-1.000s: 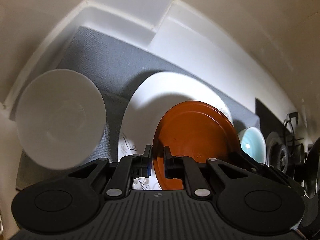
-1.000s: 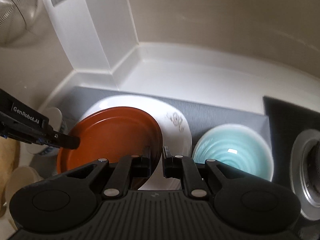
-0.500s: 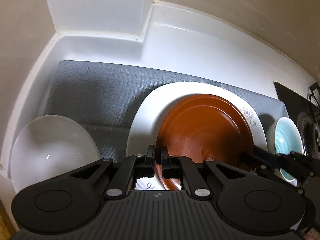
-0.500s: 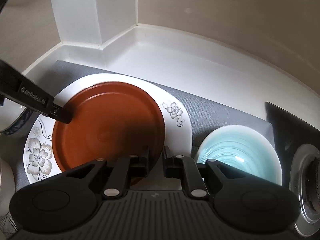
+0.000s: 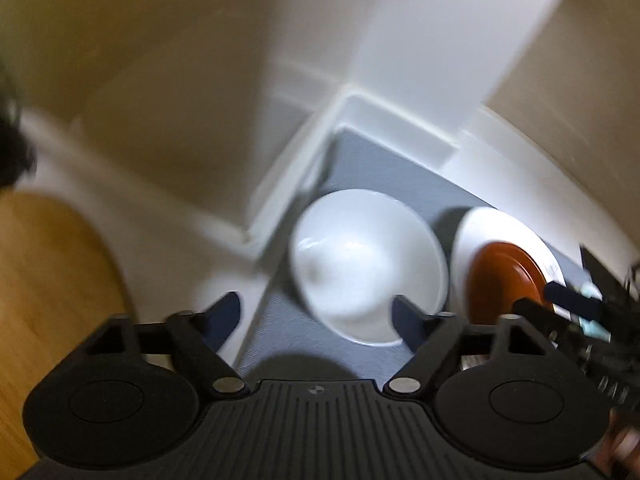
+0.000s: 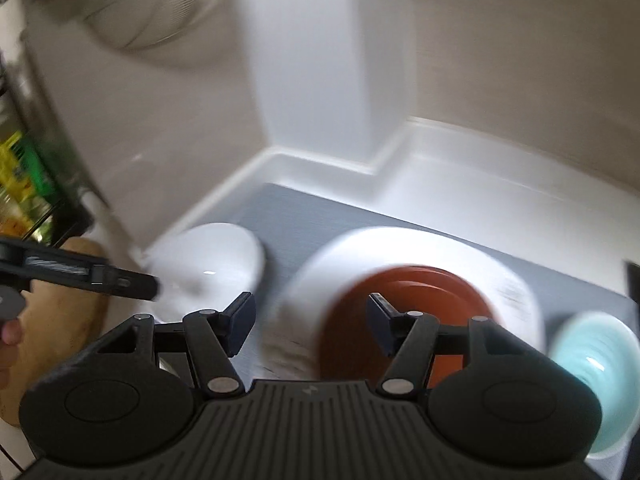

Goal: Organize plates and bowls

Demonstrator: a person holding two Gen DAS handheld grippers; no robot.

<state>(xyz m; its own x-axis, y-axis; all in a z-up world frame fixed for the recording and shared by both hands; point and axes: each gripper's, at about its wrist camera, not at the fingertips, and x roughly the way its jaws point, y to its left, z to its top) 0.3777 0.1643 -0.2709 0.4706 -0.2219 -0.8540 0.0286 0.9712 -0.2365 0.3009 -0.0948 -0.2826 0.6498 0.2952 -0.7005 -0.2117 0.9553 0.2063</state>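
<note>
A brown plate (image 6: 404,308) lies on a large white flowered plate (image 6: 424,248) on the grey mat (image 6: 288,216). Both show in the left wrist view, the brown plate (image 5: 504,276) on the white plate (image 5: 496,228), at the right. A white bowl (image 5: 364,264) stands on the mat left of them; it shows in the right wrist view (image 6: 212,264) too. A teal bowl (image 6: 592,364) sits at the right. My left gripper (image 5: 316,316) is open and empty, just in front of the white bowl. My right gripper (image 6: 312,320) is open and empty above the plates' near edge. Both views are blurred.
White counter walls and a pillar (image 6: 312,80) bound the mat at the back. A wooden board (image 5: 52,288) lies at the left. A metal strainer (image 6: 152,4) hangs at the upper left. A dark stove edge (image 5: 608,272) is at the right.
Both grippers have let go of the brown plate and opened; it now lies flat on the white plate. Both have pulled back and swung left, the left one toward the white bowl.
</note>
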